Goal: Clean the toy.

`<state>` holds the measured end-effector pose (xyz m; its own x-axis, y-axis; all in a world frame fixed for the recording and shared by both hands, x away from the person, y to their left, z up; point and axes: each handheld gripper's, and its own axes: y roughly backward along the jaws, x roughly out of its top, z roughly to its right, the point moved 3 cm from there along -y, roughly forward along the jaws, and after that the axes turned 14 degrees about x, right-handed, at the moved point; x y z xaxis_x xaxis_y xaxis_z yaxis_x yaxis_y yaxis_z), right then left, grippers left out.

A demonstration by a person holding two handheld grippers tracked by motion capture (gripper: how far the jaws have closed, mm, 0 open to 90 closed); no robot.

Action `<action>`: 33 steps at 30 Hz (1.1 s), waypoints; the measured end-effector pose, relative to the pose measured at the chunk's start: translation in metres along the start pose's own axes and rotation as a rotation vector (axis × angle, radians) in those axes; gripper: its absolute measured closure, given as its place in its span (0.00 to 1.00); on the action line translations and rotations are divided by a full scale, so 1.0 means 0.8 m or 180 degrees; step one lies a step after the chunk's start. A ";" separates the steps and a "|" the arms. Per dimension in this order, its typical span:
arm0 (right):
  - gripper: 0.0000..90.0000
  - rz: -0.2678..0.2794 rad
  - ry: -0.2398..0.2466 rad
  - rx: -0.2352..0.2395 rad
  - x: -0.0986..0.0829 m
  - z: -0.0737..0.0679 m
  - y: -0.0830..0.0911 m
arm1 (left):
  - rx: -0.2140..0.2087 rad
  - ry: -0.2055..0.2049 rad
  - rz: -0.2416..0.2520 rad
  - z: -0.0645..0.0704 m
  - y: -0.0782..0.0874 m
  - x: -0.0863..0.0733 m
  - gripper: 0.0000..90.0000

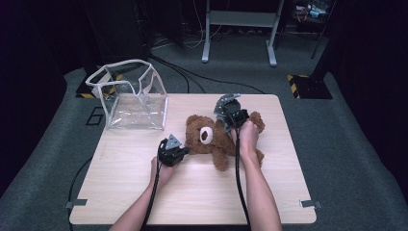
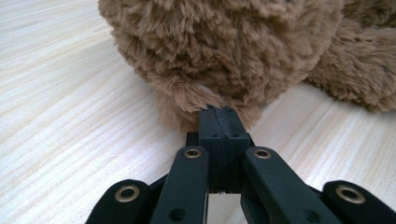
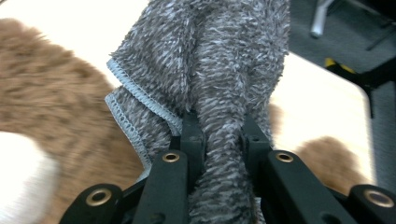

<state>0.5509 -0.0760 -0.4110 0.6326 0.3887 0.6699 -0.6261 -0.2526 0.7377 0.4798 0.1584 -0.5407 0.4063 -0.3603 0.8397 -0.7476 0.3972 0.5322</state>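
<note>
I see the fluffy brown plush teddy bear (image 1: pixel 211 138) lying on its side near the middle of the pale wooden surface (image 1: pixel 202 197), white muzzle facing me. My left hand-held gripper (image 2: pixel 219 112) has its jaws pinched together on a tuft of its fur. My right hand-held gripper (image 3: pixel 219 126) clamps a bunched grey terry cloth (image 3: pixel 219 56) just above the bear. A clear plastic bag (image 1: pixel 131 96) stands open at the far left.

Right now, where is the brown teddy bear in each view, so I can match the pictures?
High view: teddy bear lies mid-table, right of the clear bag.
Left gripper view: its fur spans the top, pinched at the left gripper.
Right gripper view: blurred brown at left, behind the grey cloth.
Shared landmark: the wooden table.
</note>
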 end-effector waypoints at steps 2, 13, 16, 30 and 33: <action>0.85 0.0132 -0.0057 -0.0045 -0.004 0.016 0.015 | -0.0004 -0.0018 -0.0017 0.000 0.000 0.000 1.00; 0.85 -0.0093 -0.0267 -0.0195 -0.032 0.058 0.031 | -0.0013 -0.0026 -0.0008 0.001 0.000 0.000 1.00; 0.85 -0.0262 -0.0224 -0.0115 -0.025 0.048 0.015 | -0.0010 -0.0010 -0.0001 0.002 0.000 0.000 1.00; 0.86 -0.0175 -0.0168 0.0297 0.010 0.002 -0.022 | 0.0007 -0.0044 -0.0024 0.002 -0.001 0.000 0.99; 0.86 -0.0132 -0.0115 0.0391 0.013 -0.011 -0.029 | -0.0001 -0.0044 -0.0053 0.003 -0.003 0.000 0.96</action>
<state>0.5680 -0.0583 -0.4219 0.6741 0.3694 0.6397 -0.5400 -0.3444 0.7679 0.4803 0.1555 -0.5419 0.4113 -0.3785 0.8292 -0.7408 0.3913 0.5460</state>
